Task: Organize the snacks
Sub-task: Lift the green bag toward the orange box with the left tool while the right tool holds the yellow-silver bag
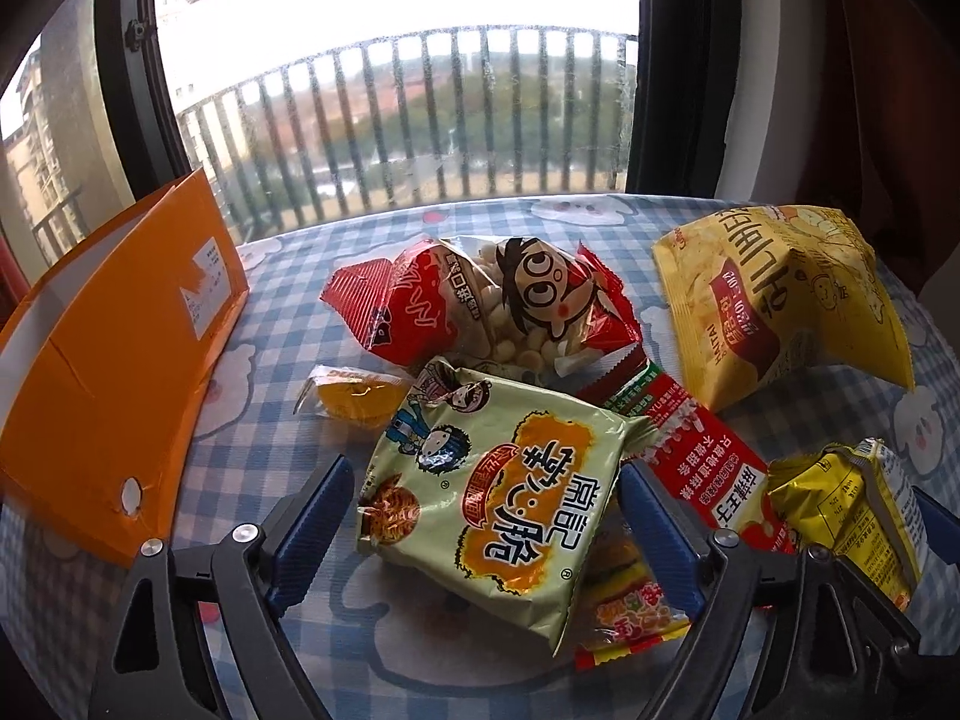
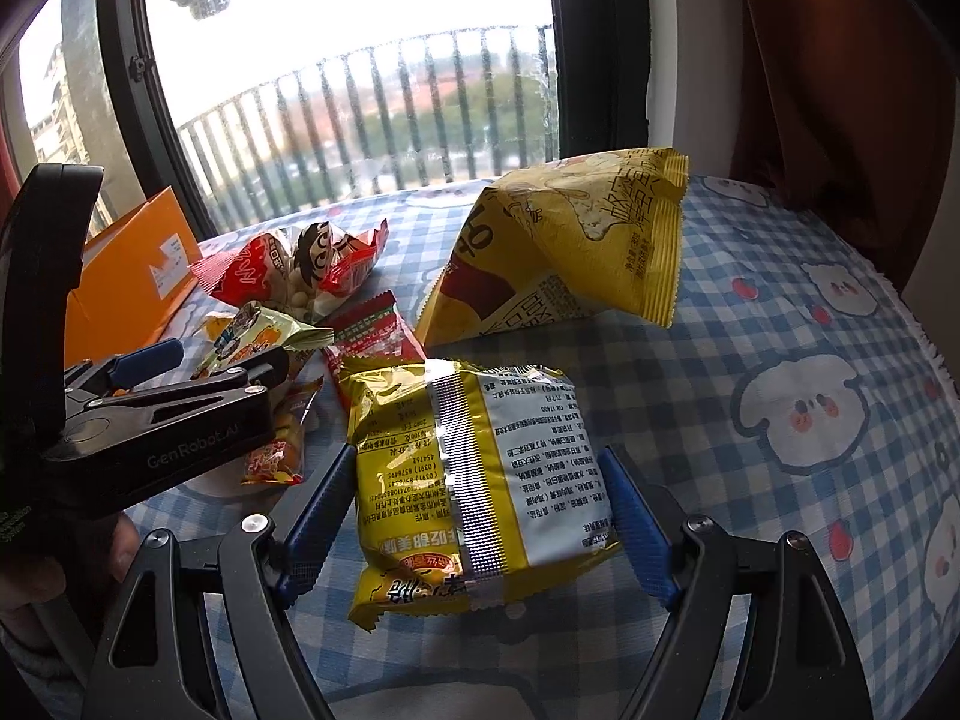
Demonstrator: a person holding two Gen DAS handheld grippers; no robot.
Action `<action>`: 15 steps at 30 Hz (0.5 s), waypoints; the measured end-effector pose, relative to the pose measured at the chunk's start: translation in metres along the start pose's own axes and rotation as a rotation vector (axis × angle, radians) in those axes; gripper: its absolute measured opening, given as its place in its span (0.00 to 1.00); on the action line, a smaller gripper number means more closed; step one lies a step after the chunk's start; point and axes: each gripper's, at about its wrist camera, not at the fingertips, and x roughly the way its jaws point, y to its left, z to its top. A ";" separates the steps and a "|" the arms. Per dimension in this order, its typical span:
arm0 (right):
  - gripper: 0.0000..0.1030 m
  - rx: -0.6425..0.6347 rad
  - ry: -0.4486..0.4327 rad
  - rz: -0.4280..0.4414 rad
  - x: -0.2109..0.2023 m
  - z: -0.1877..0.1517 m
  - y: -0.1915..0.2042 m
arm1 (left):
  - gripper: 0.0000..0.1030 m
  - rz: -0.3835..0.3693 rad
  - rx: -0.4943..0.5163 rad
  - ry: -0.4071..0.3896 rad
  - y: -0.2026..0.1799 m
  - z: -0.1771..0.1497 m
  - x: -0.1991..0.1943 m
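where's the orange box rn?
The orange box sits at the table's far left by the window in both wrist views, left of the red cartoon snack bag, beyond the left gripper.

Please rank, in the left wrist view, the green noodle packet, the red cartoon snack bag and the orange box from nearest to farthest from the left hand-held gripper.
1. Green noodle packet, between the fingers.
2. Red cartoon snack bag, behind it, centre.
3. Orange box, far left.

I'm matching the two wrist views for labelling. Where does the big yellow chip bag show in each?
Left wrist: big yellow chip bag upper right, on the checked tablecloth.
Right wrist: upper centre, beyond the gripper's packet.
Shared landmark: orange box, left side.
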 end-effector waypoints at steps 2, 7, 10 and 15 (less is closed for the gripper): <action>0.80 0.000 0.000 0.002 0.001 0.000 0.000 | 0.91 -0.002 -0.007 0.018 0.002 -0.001 0.007; 0.80 0.004 0.005 0.013 0.007 0.000 0.000 | 0.97 -0.009 -0.018 0.027 0.003 -0.004 0.016; 0.79 0.006 0.012 0.014 0.010 0.000 -0.001 | 0.89 -0.005 -0.021 0.016 0.003 -0.004 0.016; 0.79 0.007 0.021 0.016 0.014 0.000 -0.002 | 0.84 -0.013 -0.001 0.017 -0.002 -0.005 0.015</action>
